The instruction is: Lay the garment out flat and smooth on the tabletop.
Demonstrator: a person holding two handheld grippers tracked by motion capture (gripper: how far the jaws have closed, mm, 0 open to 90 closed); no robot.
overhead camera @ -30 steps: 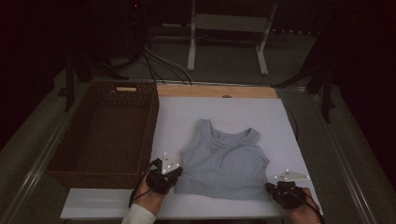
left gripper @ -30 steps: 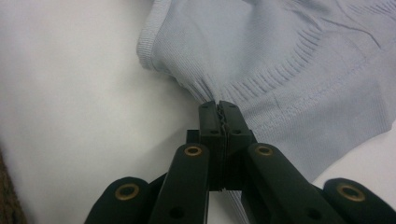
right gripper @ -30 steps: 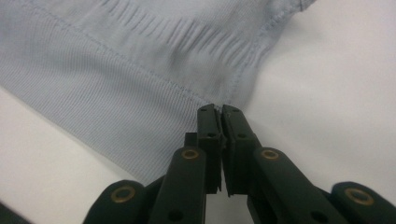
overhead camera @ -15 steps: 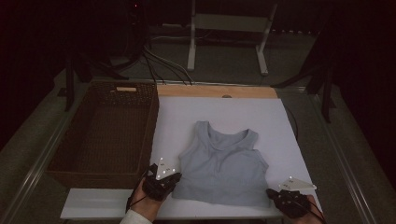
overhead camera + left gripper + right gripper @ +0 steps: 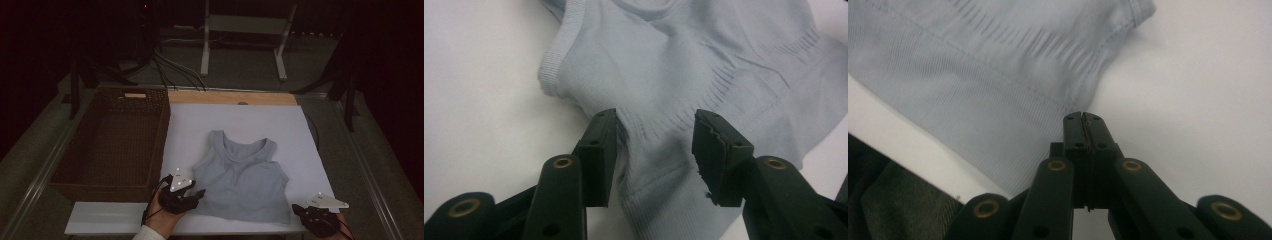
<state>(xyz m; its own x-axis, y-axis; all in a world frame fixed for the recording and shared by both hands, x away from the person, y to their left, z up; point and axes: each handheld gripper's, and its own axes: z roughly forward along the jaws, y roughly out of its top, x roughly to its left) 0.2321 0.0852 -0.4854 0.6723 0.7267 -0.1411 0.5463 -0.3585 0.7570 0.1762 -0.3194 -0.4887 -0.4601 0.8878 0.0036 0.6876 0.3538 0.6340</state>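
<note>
Opening up now, the left gripper point(image 5: 196, 194) is letting its fingers point(image 5: 599, 150) part at the near-left hem of the pale blue tank top point(image 5: 242, 177); a second ago they were shut. In the left gripper view they are standing moderately apart, with a ridge of ribbed fabric bunched between them, but the pads are not pressing it, so that corner is looking released. The hand itself is barely budging beside the garment.

Over past the tank top's near-right corner, the right gripper point(image 5: 300, 210) is drifting outward and back toward the worktop's near edge compared with the earlier high view. Its fingers point(image 5: 1074, 131) are pressed fully together, and the right gripper view is showing them just short of the hem's corner, with white surface showing between; whether a thread of cloth is caught I cannot tell, but nothing is visibly held.

Meanwhile the tank top is lying flat on the white worktop point(image 5: 200, 127), straps pointing away from the person, just right of the brown wicker basket point(image 5: 112, 135), which is sitting alongside with nothing of the garment in it.

My read: the spreading-out step is wrapping up, both hem corners are being let go, and the shirt is looking ready for a fold or a lift toward that basket.
</note>
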